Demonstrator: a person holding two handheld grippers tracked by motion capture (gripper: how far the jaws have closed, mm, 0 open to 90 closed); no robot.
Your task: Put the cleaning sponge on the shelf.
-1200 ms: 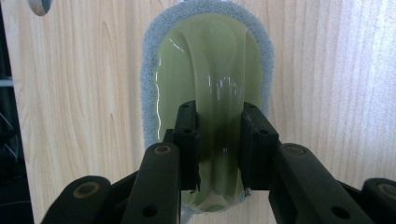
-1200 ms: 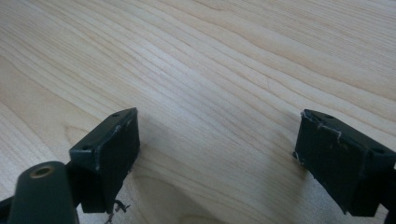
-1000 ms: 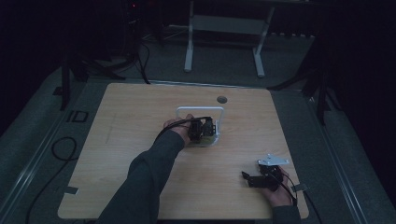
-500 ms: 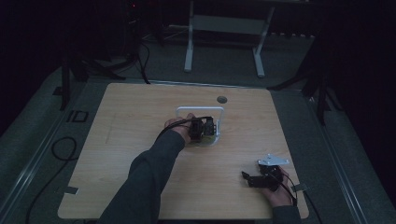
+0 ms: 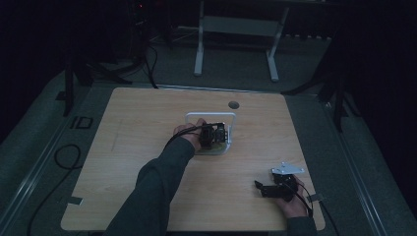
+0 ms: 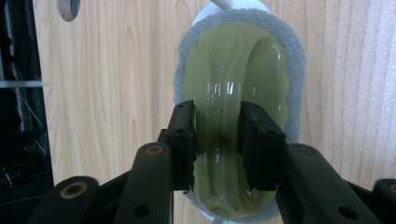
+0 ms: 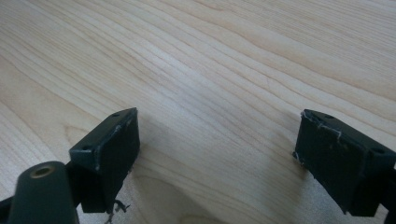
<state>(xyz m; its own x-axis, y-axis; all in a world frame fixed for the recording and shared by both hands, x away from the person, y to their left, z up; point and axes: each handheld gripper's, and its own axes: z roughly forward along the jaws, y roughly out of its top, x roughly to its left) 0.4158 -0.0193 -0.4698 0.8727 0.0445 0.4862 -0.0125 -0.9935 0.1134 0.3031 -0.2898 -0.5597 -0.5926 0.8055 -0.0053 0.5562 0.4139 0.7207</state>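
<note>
Near the bench (image 5: 147, 118) centre, the left hand-held gripper (image 6: 217, 140) clamped the yellow-green scrubber's (image 6: 233, 70) raised handle. The right hand-held gripper (image 7: 217, 158) rested wide open near the bench's front right corner.

no readable text, labels or numbers anywhere, dim high view perhaps hiding small print

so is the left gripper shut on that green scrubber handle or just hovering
Shut on it: in the left gripper view both jaws of the left gripper press the sides of the green scrubber handle, no gap showing.
</note>
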